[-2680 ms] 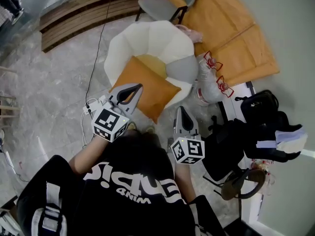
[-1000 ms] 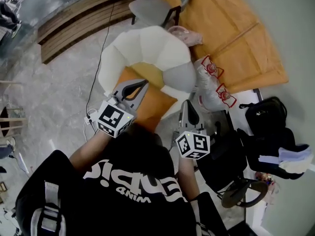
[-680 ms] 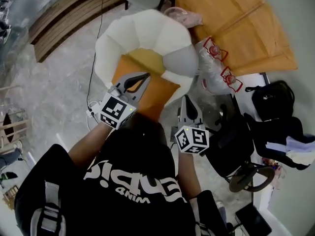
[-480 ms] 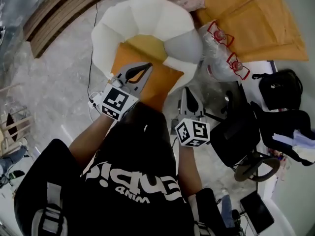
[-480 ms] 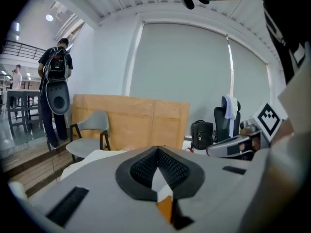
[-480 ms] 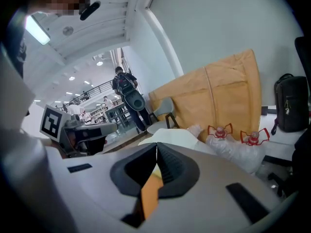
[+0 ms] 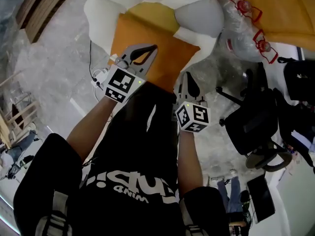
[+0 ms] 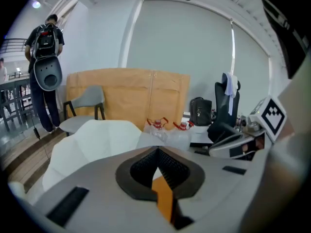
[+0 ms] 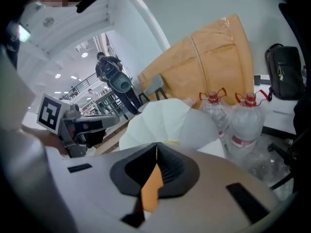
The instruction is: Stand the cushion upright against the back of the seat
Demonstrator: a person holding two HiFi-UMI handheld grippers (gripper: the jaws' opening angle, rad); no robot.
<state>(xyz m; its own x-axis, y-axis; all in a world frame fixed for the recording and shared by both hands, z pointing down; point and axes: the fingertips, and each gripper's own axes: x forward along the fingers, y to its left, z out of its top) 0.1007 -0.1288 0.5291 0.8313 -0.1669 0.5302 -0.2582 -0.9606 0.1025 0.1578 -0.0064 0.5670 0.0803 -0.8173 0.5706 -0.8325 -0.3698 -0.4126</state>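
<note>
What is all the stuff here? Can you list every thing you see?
cushion: one, orange, flat on the armchair seat
armchair: one, white, in front of the person
bottles: two, clear with red handles, right of the armchair
cardboard: one big piece, tan, behind the armchair
grey chair: one, grey, by the cardboard
office chair: one, black, far right
bag: one, black, right of the cardboard
bystander: one, dark clothes and backpack, far left
left gripper: one, grey, shut, over the cushion
right gripper: one, grey, shut, by the cushion's near edge
</note>
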